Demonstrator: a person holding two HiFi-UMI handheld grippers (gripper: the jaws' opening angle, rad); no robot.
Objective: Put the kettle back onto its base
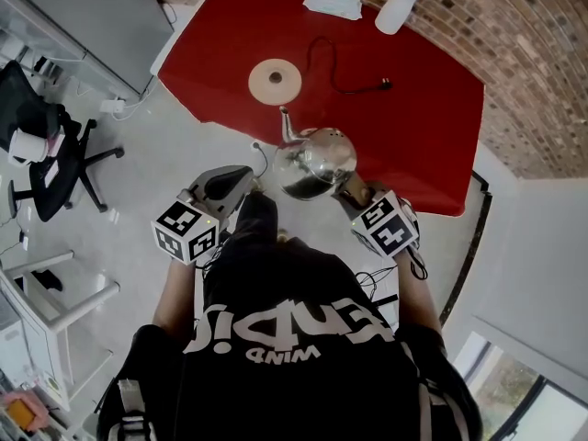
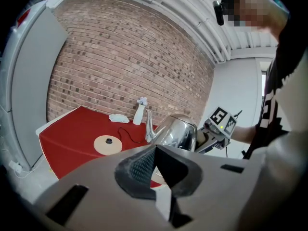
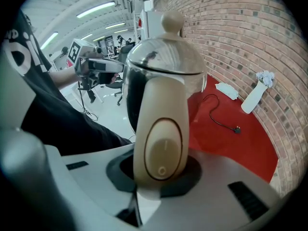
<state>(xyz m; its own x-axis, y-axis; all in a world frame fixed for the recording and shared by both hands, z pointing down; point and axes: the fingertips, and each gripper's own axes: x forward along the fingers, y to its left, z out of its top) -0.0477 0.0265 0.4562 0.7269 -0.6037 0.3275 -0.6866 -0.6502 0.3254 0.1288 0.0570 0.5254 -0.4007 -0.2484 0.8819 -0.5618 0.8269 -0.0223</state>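
Mirror-polished metal kettle (image 1: 317,159), matt red table (image 1: 418,122)

Seen from the head view, the left gripper (image 1: 241,182) points toward one o'clock, its jaws closed on nothing. The right gripper (image 1: 353,191) points toward eleven o'clock and clamps the handle of the kettle (image 1: 317,159).

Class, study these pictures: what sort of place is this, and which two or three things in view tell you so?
Probably an office or lab workspace, not a kitchen: a wheeled office chair, long strip lights overhead, and a red table against a bare brick wall.
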